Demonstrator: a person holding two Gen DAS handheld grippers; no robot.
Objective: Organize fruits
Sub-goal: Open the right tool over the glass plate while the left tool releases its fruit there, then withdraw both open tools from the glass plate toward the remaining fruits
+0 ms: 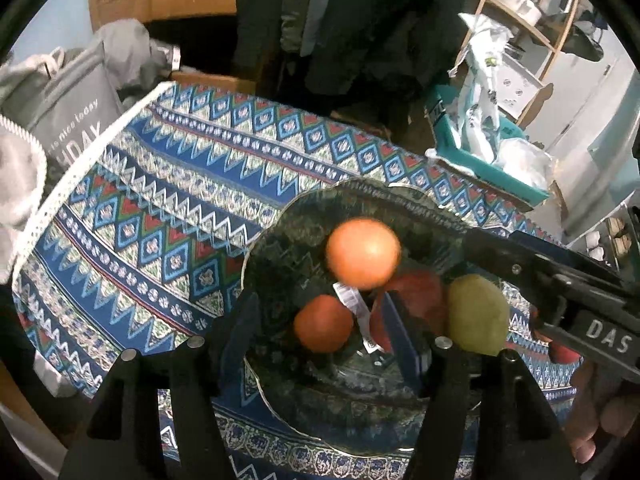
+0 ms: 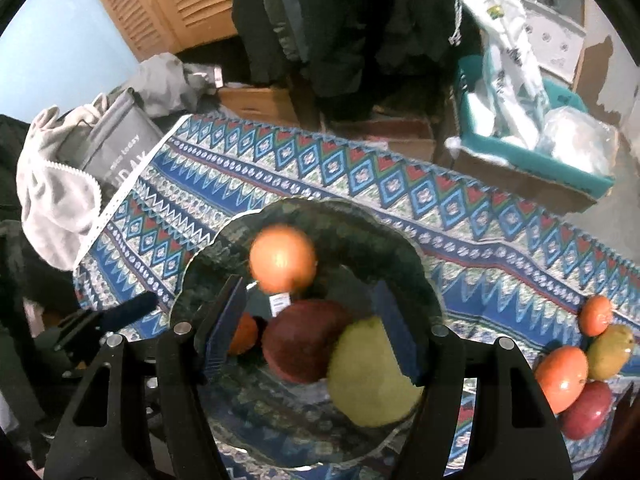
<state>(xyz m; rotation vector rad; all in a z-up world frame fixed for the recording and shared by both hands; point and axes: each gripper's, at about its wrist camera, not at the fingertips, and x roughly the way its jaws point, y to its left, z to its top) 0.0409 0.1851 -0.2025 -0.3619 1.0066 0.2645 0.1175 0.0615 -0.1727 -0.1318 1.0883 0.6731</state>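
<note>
A scalloped glass bowl (image 1: 280, 224) (image 2: 208, 240) stands on the patterned cloth (image 1: 160, 200). A large orange (image 1: 362, 254) (image 2: 282, 258), blurred, lies at its far side. A small orange (image 1: 323, 323) (image 2: 244, 334), a red apple (image 1: 418, 284) (image 2: 300, 340) and a green pear (image 1: 478, 314) (image 2: 372, 372) lie nearer. My left gripper (image 1: 318, 300) is open over the bowl, with the small orange loose between its pads. My right gripper (image 2: 308, 292) is open above the apple and pear. The pear rests against its right pad (image 2: 400, 332), and the left pad stands clear.
Several loose fruits lie on the cloth right of the bowl: a small orange (image 2: 596, 314), a greenish fruit (image 2: 610, 350), an orange-red fruit (image 2: 562, 376) and a red apple (image 2: 586, 410). A grey bag (image 1: 72, 116) sits past the cloth's left edge, a teal box (image 2: 532, 152) beyond its far edge.
</note>
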